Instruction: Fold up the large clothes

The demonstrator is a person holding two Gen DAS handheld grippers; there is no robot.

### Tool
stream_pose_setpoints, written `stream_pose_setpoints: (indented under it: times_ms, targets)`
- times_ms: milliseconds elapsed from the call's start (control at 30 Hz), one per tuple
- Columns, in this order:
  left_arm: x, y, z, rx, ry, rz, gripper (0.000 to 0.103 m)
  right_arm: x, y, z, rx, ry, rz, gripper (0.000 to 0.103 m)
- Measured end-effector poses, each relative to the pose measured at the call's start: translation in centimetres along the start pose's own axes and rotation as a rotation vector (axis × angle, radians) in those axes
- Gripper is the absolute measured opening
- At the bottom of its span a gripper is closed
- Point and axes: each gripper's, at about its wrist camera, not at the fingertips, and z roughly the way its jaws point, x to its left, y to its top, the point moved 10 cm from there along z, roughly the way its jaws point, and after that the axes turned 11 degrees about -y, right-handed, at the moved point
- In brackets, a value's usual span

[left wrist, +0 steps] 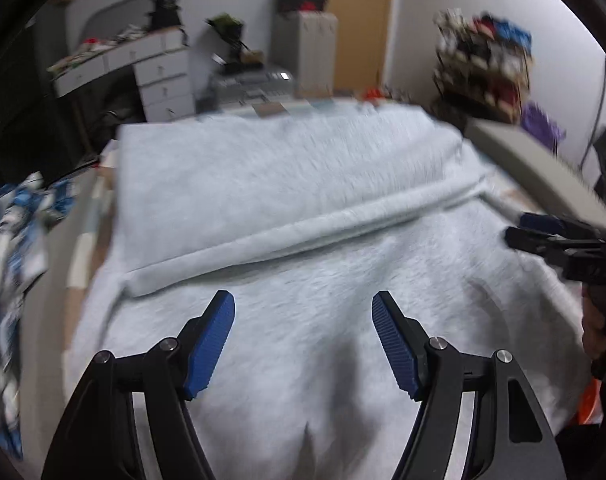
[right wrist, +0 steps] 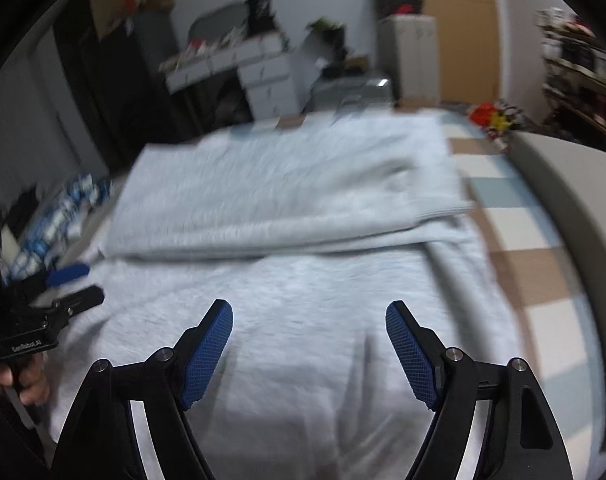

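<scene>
A large light grey fleecy garment lies spread on the bed, with its far part folded over the near part along a thick crosswise fold. It also shows in the right wrist view. My left gripper is open and empty, hovering just above the near part of the garment. My right gripper is open and empty above the near part too. The right gripper appears at the right edge of the left wrist view; the left gripper appears at the left edge of the right wrist view.
A blue and white patterned cloth lies at the bed's left side. A checkered bed cover shows to the right of the garment, beside a grey padded bed edge. White drawers, cabinets and cluttered shelves stand behind the bed.
</scene>
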Motion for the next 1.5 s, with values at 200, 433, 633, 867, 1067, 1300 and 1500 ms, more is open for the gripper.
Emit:
stream_pose_setpoints:
  times_ms: [200,433,633,867,1067,1300,1500]
  targets:
    - [1.1,-4.2,1.1,0.095,0.005,0.010,0.070,2.3,-1.9,3.2,0.047,-0.093,-0.225,0.086]
    - [4.3,-6.5,-1.4,0.102,0.018,-0.002,0.072,-8.0,-2.9,1.5,0.086,-0.239,-0.013,0.086]
    - [2.3,-3.2,-1.6,0.064,0.005,-0.045,0.072,-4.3,-2.3,-0.2,0.081,-0.222,-0.061,0.086]
    - [-1.1,-2.5,1.7,0.122,-0.052,0.071,0.072,5.1,-0.6,2.8,0.059,-0.078,-0.213,0.087]
    - [0.7,-4.1,1.2,0.116,-0.046,0.048,0.072,-6.5,-1.0,2.1,0.081,-0.253,-0.063,0.088]
    - [0.3,-4.0,1.5,0.113,-0.047,0.060,0.077,-11.2,-2.6,-0.3,0.061,-0.328,-0.025,0.074]
    - [2.3,-1.7,-0.3,0.050,0.012,0.013,0.077,-4.0,-3.0,-1.0,0.036,-0.194,-0.146,0.084]
